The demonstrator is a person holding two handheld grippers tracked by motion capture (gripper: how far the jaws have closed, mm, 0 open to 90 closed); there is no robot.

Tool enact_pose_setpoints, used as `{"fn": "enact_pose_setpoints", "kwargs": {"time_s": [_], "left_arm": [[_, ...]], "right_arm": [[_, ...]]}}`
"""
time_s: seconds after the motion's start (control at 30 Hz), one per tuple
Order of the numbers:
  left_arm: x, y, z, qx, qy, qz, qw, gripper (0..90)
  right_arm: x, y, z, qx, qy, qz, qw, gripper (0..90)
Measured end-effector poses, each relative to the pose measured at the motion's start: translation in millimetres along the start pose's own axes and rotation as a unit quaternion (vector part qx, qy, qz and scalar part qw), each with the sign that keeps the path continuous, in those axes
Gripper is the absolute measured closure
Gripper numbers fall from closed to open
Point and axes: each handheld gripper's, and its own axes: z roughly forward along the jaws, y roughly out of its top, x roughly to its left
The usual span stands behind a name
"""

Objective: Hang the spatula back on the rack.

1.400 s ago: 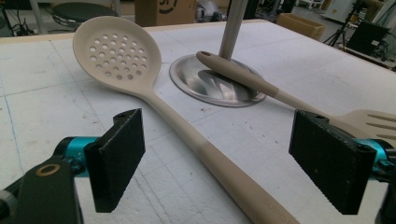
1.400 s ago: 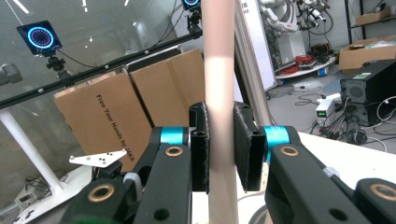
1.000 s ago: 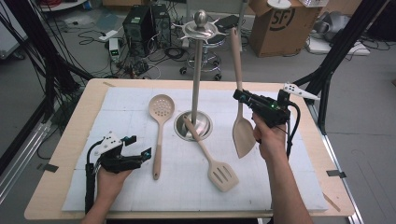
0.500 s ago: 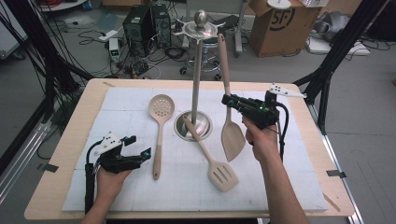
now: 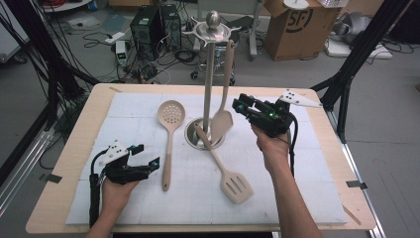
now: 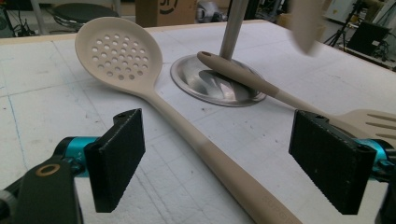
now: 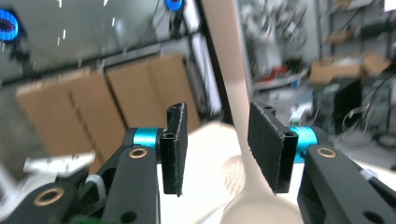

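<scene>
A beige spatula (image 5: 225, 94) hangs from the top of the metal utensil stand (image 5: 208, 74), its blade over the round base. My right gripper (image 5: 239, 105) is just right of it. Its jaws have just been opening, and in the right gripper view (image 7: 217, 147) the spatula handle (image 7: 226, 56) runs between the pads with a gap on each side. A perforated spoon (image 5: 171, 115) and a slotted turner (image 5: 236, 186) lie on the mat. My left gripper (image 5: 146, 155) rests open at the front left, its jaws either side of the spoon's handle (image 6: 224, 163) without touching it.
The turner's handle tip (image 6: 243, 77) lies on the stand's base (image 6: 210, 88). A white mat (image 5: 307, 188) covers the wooden table (image 5: 59, 198). Cardboard boxes, computers and cables fill the floor behind the table's far edge.
My right gripper carried the spatula left to the stand and its jaws parted; the spatula now hangs from the stand's top. The left hand has not moved.
</scene>
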Motion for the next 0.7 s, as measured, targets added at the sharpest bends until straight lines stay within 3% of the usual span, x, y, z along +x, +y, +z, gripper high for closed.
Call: {"fn": "enact_pose_setpoints", "kwargs": {"time_s": [0.2, 0.33, 0.47, 0.5, 0.6, 0.7], "left_arm": [[0.4, -0.2, -1.0, 0.000, 0.002, 0.000, 1.0000, 18.9], [1.1, -0.6, -1.5, -0.001, 0.002, -0.002, 1.0000, 18.9], [1.5, -1.4, -0.9, 0.002, 0.001, -0.003, 1.0000, 18.9], [1.8, -1.3, -1.1, 0.000, 0.000, -0.002, 1.0000, 18.8], [3.0, -1.2, -1.5, -0.003, 0.000, -0.005, 1.0000, 18.8], [4.1, -1.3, -1.6, -0.006, 0.001, -0.007, 1.0000, 18.8]], "right_arm": [[-2.8, 14.2, -4.8, -0.050, -0.005, 0.013, 0.9986, 58.1], [-0.6, 24.2, -4.9, -0.071, -0.008, 0.003, 0.9974, 60.1], [-3.0, 31.0, -2.2, -0.088, -0.012, 0.014, 0.9959, 60.7], [-4.3, 33.2, -0.3, -0.103, -0.007, 0.022, 0.9944, 62.1], [-4.2, 37.1, 4.6, -0.114, -0.006, 0.030, 0.9930, 63.2], [-2.9, 43.4, 12.8, -0.114, -0.005, 0.022, 0.9932, 63.7]]}}
